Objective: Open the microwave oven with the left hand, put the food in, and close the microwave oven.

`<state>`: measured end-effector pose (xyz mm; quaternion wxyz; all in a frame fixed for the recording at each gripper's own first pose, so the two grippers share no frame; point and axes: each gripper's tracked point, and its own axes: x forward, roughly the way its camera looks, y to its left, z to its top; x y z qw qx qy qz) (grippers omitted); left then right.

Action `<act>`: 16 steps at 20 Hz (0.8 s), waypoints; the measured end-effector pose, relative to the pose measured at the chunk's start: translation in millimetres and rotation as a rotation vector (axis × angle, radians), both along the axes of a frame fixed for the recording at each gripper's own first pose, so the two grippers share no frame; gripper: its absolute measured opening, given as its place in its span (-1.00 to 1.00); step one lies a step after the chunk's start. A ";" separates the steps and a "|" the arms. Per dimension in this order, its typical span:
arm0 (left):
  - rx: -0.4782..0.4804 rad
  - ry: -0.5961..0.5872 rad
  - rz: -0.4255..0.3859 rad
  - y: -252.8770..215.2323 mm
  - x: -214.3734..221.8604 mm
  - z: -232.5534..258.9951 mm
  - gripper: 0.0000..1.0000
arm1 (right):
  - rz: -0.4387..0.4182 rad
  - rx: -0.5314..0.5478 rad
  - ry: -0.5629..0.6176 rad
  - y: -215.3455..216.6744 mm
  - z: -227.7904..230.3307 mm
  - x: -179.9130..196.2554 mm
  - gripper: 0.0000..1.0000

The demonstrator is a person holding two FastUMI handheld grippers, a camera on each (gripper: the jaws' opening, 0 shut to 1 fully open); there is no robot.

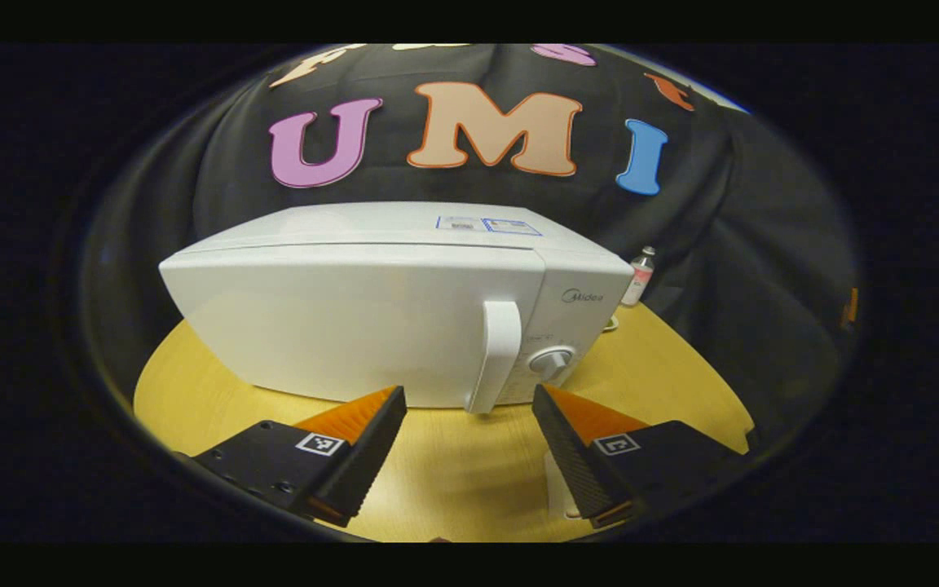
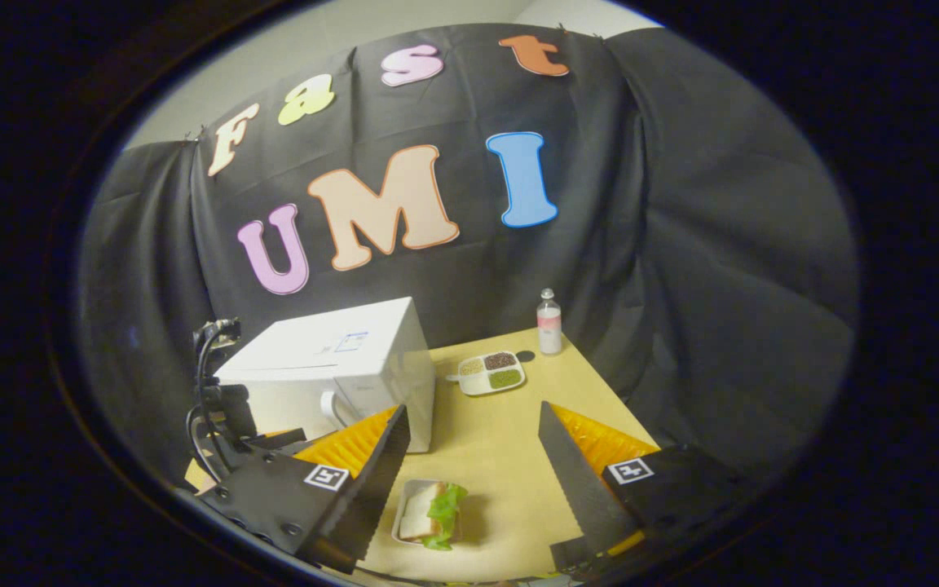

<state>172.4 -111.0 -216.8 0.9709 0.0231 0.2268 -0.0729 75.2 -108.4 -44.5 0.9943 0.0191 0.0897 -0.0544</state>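
Note:
A white microwave oven (image 1: 355, 318) stands on the wooden table, its door closed. Its upright door handle (image 1: 495, 355) sits just left of a round dial (image 1: 551, 361). My left gripper (image 1: 469, 408) is open in front of the handle, a short way off, holding nothing. In the right gripper view the microwave oven (image 2: 339, 367) stands at the left, with the other gripper and its cables (image 2: 221, 408) before it. A sandwich with lettuce (image 2: 437, 512) lies in a small white tray on the table. My right gripper (image 2: 473, 424) hovers open above it.
A divided white plate (image 2: 491, 372) with several small food portions rests behind the microwave's right side. A small bottle (image 2: 548, 321) stands at the table's far edge, also seen as bottle (image 1: 639, 277). The wooden table (image 2: 518, 440) ends near the black cloth.

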 end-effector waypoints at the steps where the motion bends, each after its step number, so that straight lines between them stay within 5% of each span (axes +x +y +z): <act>1: -0.001 0.011 -0.003 -2.0 4.9 -7.3 0.90 | -0.006 0.001 0.003 -3.3 0.1 1.3 0.97; 2: -0.001 0.022 -0.003 -4.1 9.8 -12.8 0.83 | -0.011 0.002 0.004 -5.8 -0.6 2.9 0.82; 3: -0.002 0.030 -0.004 -6.1 14.0 -16.4 0.80 | -0.013 0.003 0.007 -7.9 -0.9 4.3 0.97; 4: 0.002 0.036 -0.001 -5.9 18.3 -19.8 0.66 | -0.013 0.001 0.008 -9.6 -1.7 5.6 0.82; 7: 0.015 0.042 0.001 -6.8 29.5 -26.1 0.53 | -0.008 -0.006 0.017 -13.8 -0.9 10.7 0.82; 12: 0.033 0.061 -0.003 -9.7 35.8 -32.8 -0.10 | 0.007 0.000 0.035 -17.4 -4.0 17.1 0.82; 14: 0.039 0.076 -0.002 -10.4 37.1 -37.4 -0.09 | 0.016 -0.001 0.043 -17.6 -5.9 19.3 0.97; 16: 0.033 0.082 0.002 -13.0 40.0 -40.9 -0.31 | 0.022 -0.005 0.047 -18.4 -7.2 19.1 0.82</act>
